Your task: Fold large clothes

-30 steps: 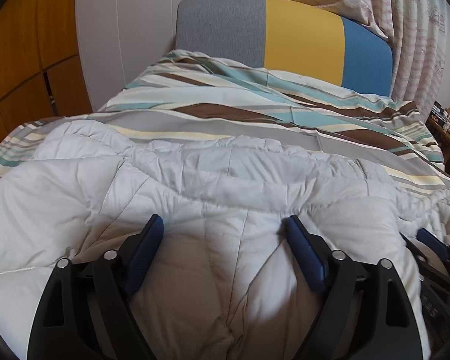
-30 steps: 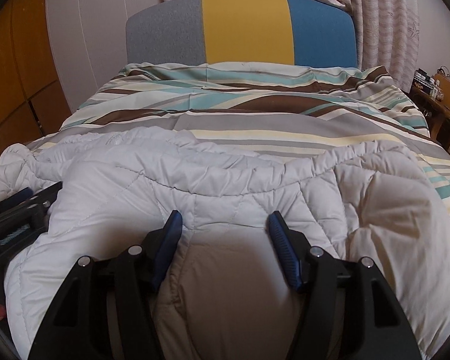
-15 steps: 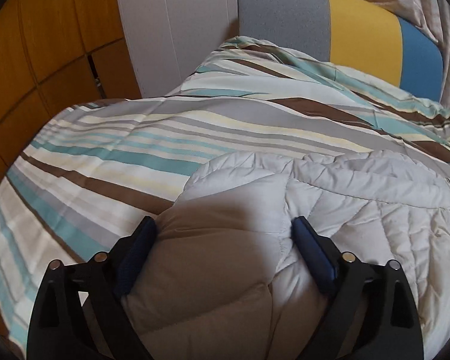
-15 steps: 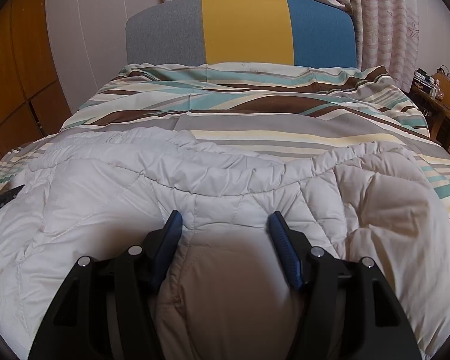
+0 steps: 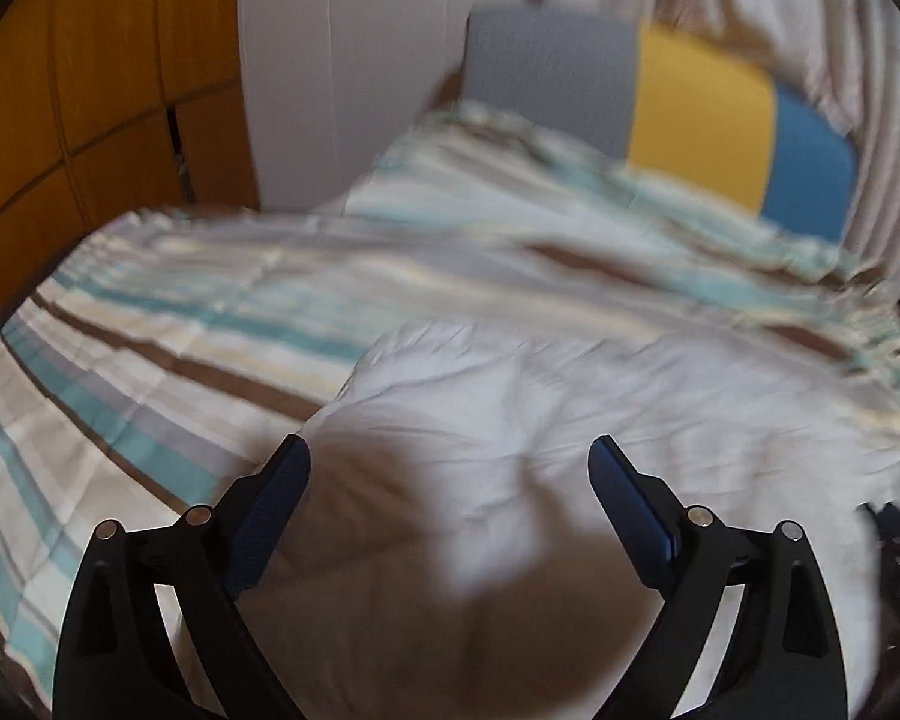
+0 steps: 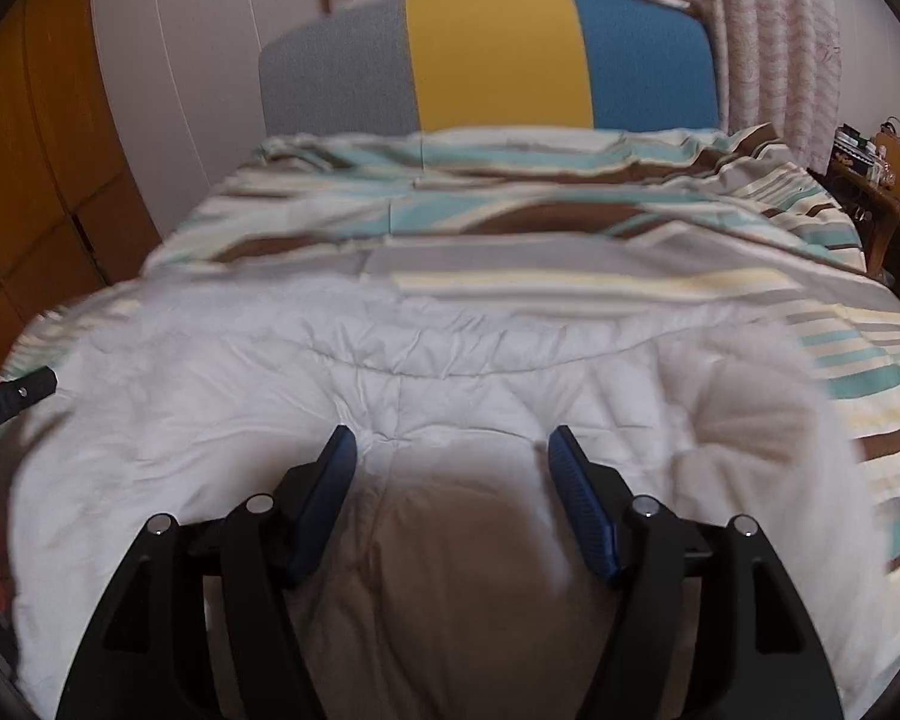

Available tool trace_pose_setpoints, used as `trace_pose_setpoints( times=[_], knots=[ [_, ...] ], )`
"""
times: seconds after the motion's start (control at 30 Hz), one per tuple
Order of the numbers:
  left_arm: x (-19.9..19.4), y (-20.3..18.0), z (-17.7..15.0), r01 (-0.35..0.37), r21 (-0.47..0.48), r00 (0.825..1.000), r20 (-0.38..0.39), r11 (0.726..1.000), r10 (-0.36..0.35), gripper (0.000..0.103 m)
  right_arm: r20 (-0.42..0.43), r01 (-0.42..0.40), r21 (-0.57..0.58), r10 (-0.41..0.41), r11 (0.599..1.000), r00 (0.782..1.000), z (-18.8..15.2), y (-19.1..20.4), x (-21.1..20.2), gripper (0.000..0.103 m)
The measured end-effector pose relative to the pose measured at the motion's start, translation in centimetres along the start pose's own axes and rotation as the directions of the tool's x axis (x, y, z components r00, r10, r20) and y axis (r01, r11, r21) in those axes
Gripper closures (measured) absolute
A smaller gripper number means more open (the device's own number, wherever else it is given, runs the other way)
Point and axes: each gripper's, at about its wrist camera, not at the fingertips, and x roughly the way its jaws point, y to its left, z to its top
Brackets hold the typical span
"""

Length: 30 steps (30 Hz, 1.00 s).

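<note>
1. The left claw [image 5: 449, 462] has just been opening; its jaws stand wide apart over the left end of the white padded jacket [image 5: 570, 420], with jacket fabric in the gap but the blue pads not pressing on it.
2. The right claw [image 6: 450, 450] has also just been opening; its jaws are apart over the middle of the jacket [image 6: 390, 360], a padded bulge between them, the pads apparently clear of it.
3. The jacket lies spread across the near part of the striped bedcover [image 6: 570, 252].
4. Beyond the jacket, at the bed's far end, stands the grey, yellow and blue headboard [image 6: 492, 60].
5. Left of the jacket is an orange wardrobe [image 5: 90, 120].
</note>
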Motion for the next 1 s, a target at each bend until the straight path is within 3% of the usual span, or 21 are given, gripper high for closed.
trace_pose_setpoints(
  times=[0.13,0.23,0.3,0.43,0.53,0.7,0.8,1.0],
  knots=[
    [-2.9,-4.9,-0.9,0.063,0.146,0.995,0.069,0.987,-0.073,0.01,0.049,0.05,0.044,-0.052,0.998,0.997,0.3,-2.5,-3.4,0.037],
    [-1.4,-8.8,-3.2,0.031,0.297,0.998,0.038,0.954,-0.045,0.01,0.016,0.115,0.077,-0.116,0.99,0.993,0.0,-5.0,-3.4,0.037],
    [-0.1,-9.7,-4.5,0.005,0.325,1.0,0.026,0.946,-0.014,0.01,-0.008,0.127,0.087,-0.127,0.988,0.992,-0.7,-6.1,-2.7,0.037],
    [1.5,-9.1,-5.8,0.029,0.276,0.999,0.01,0.961,-0.034,0.006,0.007,0.136,0.071,-0.137,0.988,0.991,-2.5,-6.4,-1.3,0.036],
    [2.1,-8.6,-6.1,0.038,0.259,0.999,-0.002,0.965,-0.039,0.005,0.007,0.17,0.049,-0.171,0.984,0.985,-2.7,-6.0,-0.6,0.035],
    [2.0,-8.3,-5.6,0.049,0.258,0.999,-0.034,0.965,-0.042,0.005,-0.028,0.161,0.045,-0.16,0.986,0.987,-2.4,-6.0,-0.4,0.035],
    [-0.5,-6.7,-5.0,0.068,0.232,0.997,-0.053,0.97,-0.057,0.005,-0.032,0.145,0.062,-0.144,0.987,0.989,-2.1,-5.8,-2.2,0.034],
    [-6.9,0.2,-6.1,0.034,0.066,0.998,0.052,0.997,-0.037,0.004,0.017,0.022,0.046,-0.023,0.999,1.0,-4.2,-2.4,-8.5,0.034]
  ],
)
